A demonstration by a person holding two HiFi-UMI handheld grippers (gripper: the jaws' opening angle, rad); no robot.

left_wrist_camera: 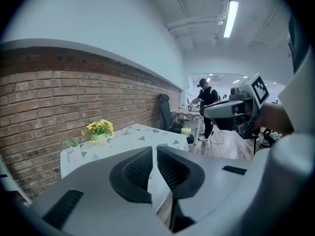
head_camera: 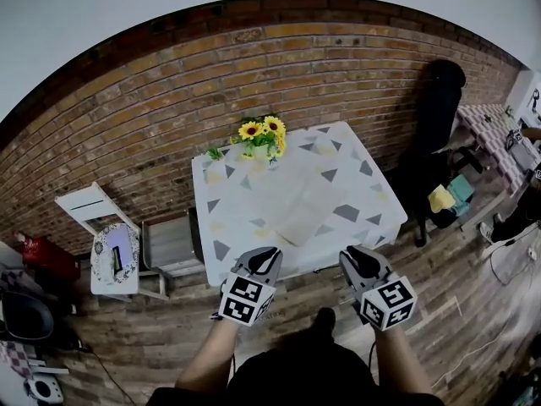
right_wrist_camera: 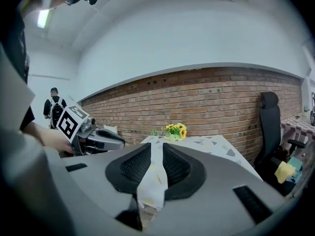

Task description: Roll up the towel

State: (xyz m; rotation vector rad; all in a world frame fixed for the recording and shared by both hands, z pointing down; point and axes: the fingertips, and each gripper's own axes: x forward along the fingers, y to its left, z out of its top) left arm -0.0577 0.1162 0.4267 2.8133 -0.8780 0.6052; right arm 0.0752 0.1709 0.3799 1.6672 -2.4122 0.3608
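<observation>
A pale towel (head_camera: 297, 200) lies flat in the middle of a white table (head_camera: 359, 184) whose cloth has grey triangles. Both grippers hover side by side before the table's near edge, apart from the towel. My left gripper (head_camera: 265, 258) (left_wrist_camera: 154, 154) is shut with nothing in it. My right gripper (head_camera: 356, 255) (right_wrist_camera: 157, 150) stands open by a narrow gap, and only the table shows through that gap. Each gripper view also catches the other gripper: the right one (left_wrist_camera: 231, 109) and the left one (right_wrist_camera: 98, 139).
A pot of sunflowers (head_camera: 263, 135) stands at the table's far edge by the brick wall (head_camera: 127, 117). White and grey chairs (head_camera: 139, 248) are to the left, a black office chair (head_camera: 439, 100) to the right. Cables lie on the wooden floor (head_camera: 499, 311). A person (left_wrist_camera: 206, 95) stands far back.
</observation>
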